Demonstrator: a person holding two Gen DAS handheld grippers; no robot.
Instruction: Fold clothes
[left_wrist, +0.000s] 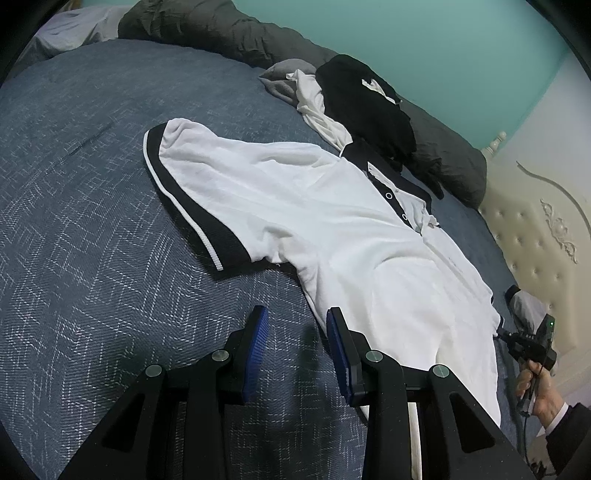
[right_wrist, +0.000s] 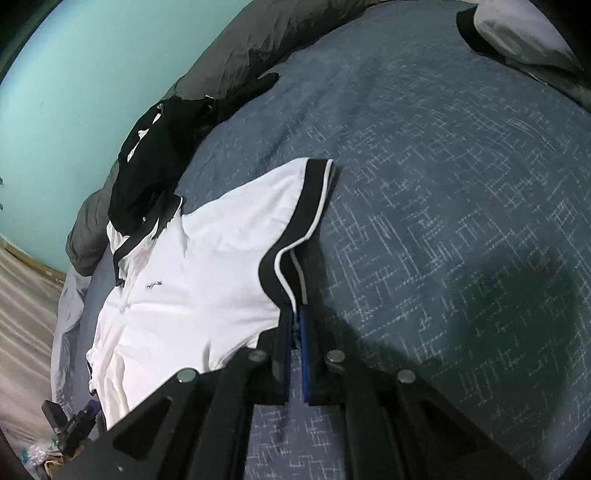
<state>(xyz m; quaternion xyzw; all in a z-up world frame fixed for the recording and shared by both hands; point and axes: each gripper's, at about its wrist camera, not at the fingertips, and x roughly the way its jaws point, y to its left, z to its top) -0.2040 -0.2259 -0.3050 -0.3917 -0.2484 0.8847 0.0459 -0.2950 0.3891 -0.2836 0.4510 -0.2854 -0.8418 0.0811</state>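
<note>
1. Lying face up across a blue-grey bedspread (left_wrist: 92, 229) with a pale crosshatch weave: a white polo shirt (left_wrist: 332, 229), collar and placket dark, sleeves edged with a black band and thin white stripe.
2. Hovering low over the bedspread beside the shirt's lower side edge: the left gripper (left_wrist: 297, 350), blue pads spread wide apart, gripping nothing; the right-hand pad sitting just at the fabric's edge.
3. Pinching the banded cuff of one sleeve (right_wrist: 295, 273): the right gripper (right_wrist: 295, 332), blue pads closed nearly together with the cuff fabric rising out from between them.
4. Showing at the far side of the shirt in the left wrist view: a hand (left_wrist: 535, 387) in a dark sleeve, wrapped around a black handle.
5. Sitting just past the collar, overlapping it: a heap of black clothing (left_wrist: 365, 107), with a crumpled white garment (left_wrist: 317, 107) and a grey one (left_wrist: 284, 79) alongside.
6. Running along the far edge of the bed: a rumpled dark grey duvet (left_wrist: 221, 29).
7. Rising behind it: a teal wall (left_wrist: 443, 44).
8. Standing at one end of the bed: a cream tufted headboard (left_wrist: 532, 243) with ornate carved trim.
</note>
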